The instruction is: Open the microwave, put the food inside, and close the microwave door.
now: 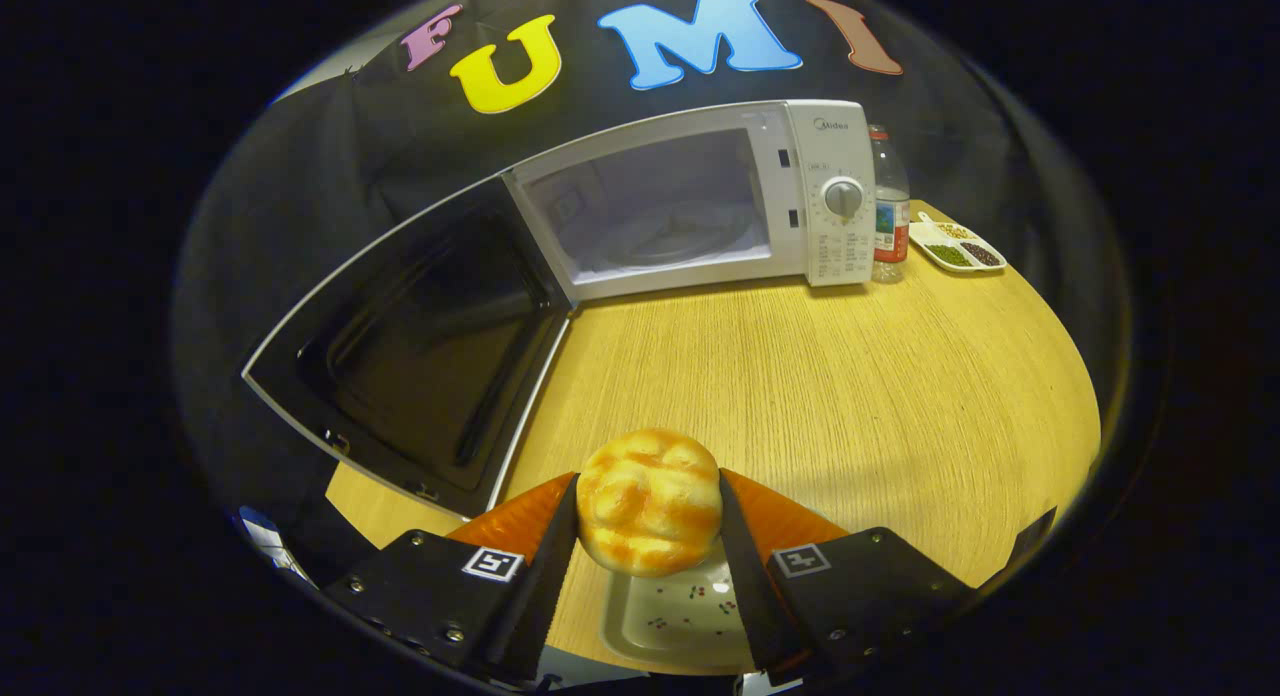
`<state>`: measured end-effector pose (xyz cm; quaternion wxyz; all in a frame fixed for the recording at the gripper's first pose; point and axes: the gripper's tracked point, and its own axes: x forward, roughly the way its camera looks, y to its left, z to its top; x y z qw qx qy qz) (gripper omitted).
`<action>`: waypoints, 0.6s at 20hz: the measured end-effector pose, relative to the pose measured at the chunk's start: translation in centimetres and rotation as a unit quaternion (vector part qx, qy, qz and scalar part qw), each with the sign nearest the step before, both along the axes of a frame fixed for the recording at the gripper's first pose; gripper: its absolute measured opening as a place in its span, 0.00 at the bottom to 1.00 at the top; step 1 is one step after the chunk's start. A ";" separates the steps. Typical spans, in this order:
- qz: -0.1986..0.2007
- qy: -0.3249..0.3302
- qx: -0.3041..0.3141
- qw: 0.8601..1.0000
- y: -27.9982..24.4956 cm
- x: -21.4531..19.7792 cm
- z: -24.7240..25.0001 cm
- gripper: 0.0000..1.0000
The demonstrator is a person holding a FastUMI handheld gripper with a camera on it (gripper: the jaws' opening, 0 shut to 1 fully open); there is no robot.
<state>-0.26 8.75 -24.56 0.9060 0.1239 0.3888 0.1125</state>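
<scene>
Gripping one bun [650,500], jaws closed.

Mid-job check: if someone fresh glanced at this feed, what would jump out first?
The golden bun, clamped between the gripper fingers above a pale tray, grabs the eye first. Beyond it across the wooden table stands the white microwave, cavity showing, its dark door swung wide open toward the gripper. A bottle and a small divided dish sit just past the microwave's dial side.
</scene>
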 end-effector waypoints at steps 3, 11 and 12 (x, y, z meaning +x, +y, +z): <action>-0.015 -0.027 0.031 0.999 0.9 3.1 1.2 0.76; -0.057 -0.090 0.084 0.991 2.5 11.1 3.7 0.76; -0.059 -0.095 0.085 0.990 2.6 12.0 3.8 0.76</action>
